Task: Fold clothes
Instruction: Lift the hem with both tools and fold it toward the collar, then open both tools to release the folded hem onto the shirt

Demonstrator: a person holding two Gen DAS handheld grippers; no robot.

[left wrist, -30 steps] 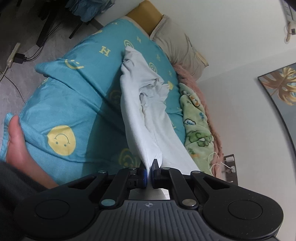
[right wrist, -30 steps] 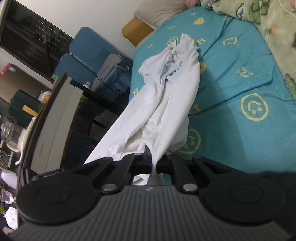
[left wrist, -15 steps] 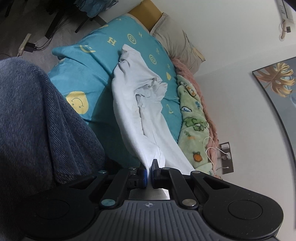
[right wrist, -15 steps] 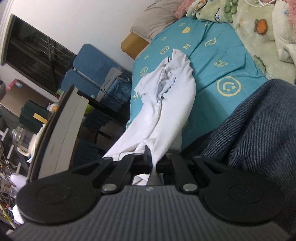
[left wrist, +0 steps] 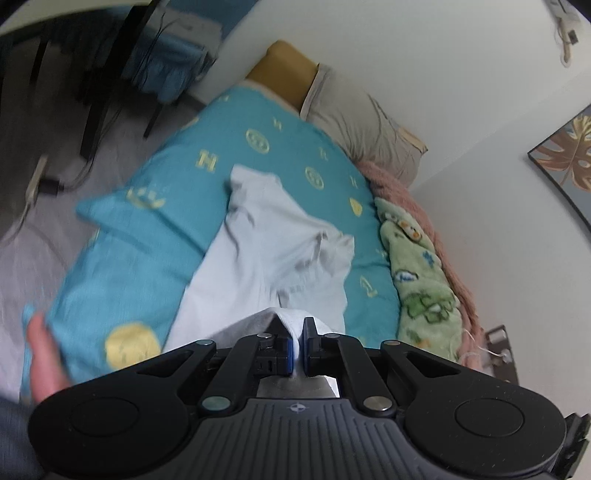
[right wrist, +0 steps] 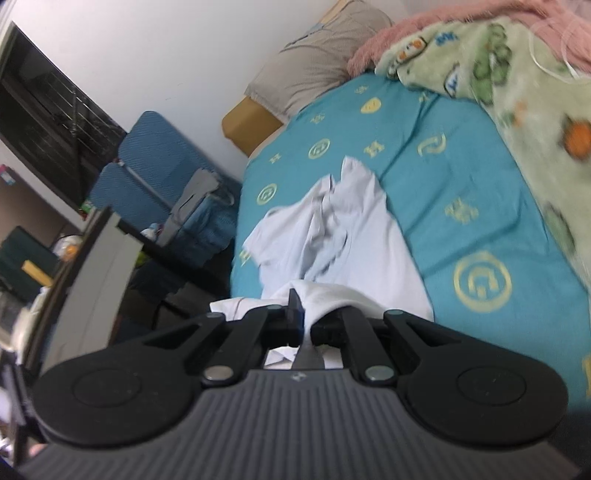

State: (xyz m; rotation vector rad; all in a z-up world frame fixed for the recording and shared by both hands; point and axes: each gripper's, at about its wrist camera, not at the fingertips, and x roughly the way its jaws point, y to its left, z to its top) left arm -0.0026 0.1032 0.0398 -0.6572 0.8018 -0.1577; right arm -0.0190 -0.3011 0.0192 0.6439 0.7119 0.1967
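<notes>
A white garment (left wrist: 273,254) lies stretched along a teal bed sheet (left wrist: 229,147) with yellow prints, its far end crumpled. My left gripper (left wrist: 299,332) is shut on the garment's near edge, the cloth pinched between its blue pads. In the right wrist view the same white garment (right wrist: 347,236) runs away from me across the teal sheet (right wrist: 461,184). There my right gripper (right wrist: 304,314) is shut on another part of the near edge, with cloth draped over its fingers.
A grey pillow (left wrist: 354,114) and a tan headboard (left wrist: 284,66) lie at the far end. A green printed blanket (left wrist: 421,273) and a pink one (right wrist: 406,33) line the wall side. A blue chair (right wrist: 147,166), a desk edge (right wrist: 85,258) and a bare foot (left wrist: 40,354) flank the bed.
Both grippers swung back and then forward over the bed with the garment held. The grey-clad leg that filled the views half a second ago is gone. The garment lies more slack now.
</notes>
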